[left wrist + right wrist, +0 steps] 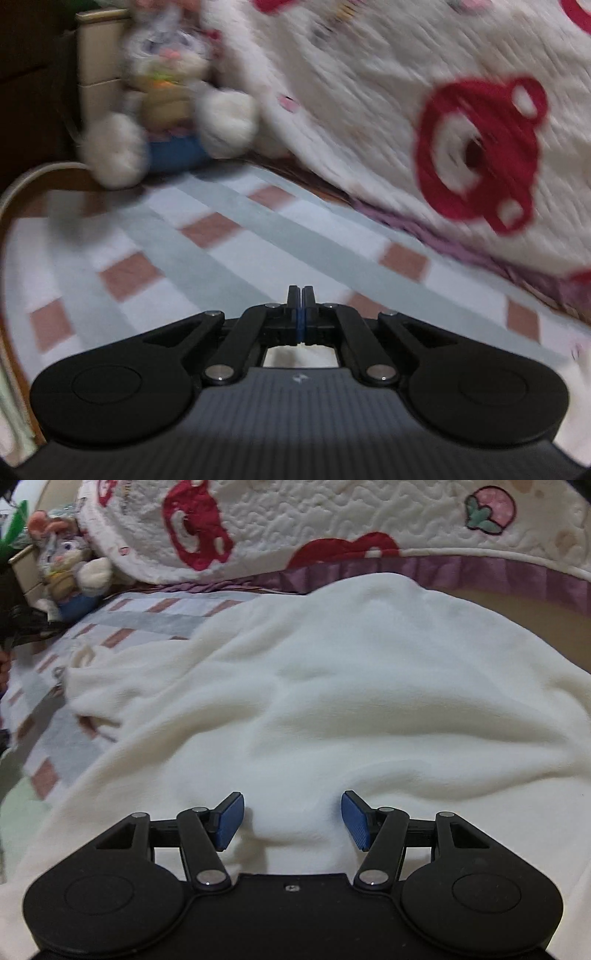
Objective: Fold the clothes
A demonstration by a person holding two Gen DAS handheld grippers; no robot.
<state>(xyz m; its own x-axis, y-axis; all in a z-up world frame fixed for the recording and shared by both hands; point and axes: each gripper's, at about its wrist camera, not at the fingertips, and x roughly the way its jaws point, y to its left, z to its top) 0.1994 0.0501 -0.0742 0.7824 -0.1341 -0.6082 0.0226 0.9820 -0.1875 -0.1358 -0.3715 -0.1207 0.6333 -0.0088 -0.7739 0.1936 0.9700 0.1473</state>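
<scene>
Fleece (332,686) lies rumpled on bed (66,738), no neat fold showing. Right claw (293,819) released over it; left claw (301,308) clenched, empty.

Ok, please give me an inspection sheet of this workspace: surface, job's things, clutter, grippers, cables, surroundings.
Surface: checked bedsheet, pale with brownish squares.
Job's things: white fleece garment, rumpled, spread over the sheet.
Clutter: plush rabbit toy at the far left.
Grippers: left gripper shut, nothing seen between the fingers; right gripper open over a ridge of the fleece.
Cables: white cord at the left edge, blurred.
Surroundings: quilted blanket with red prints behind.
</scene>
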